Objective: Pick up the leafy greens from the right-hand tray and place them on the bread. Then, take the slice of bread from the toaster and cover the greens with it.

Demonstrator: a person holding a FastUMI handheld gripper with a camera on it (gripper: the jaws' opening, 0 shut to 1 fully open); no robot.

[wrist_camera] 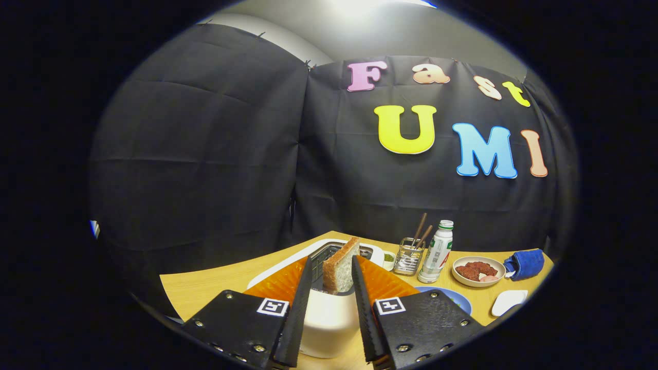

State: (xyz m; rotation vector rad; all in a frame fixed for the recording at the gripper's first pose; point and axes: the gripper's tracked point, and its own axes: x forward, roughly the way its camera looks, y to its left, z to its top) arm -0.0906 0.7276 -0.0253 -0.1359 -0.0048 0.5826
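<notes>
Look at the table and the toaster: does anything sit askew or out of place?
The slice of bread leans tilted, half out of the white toaster, between the gripper jaws, which flank it without clearly pressing. Nothing looks spilled.

Bottle (436,253), chopstick holder (409,256), meat bowl (478,271), blue cloth (525,263)

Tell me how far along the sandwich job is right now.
The greens step can't be judged: the bottom bread isn't visible. In hand: the claw has its fingers on either side of the bread slice standing in the white toaster, apparently closing on it; firm contact is unclear. Left: lift the slice out and lay it over the greens.
</notes>
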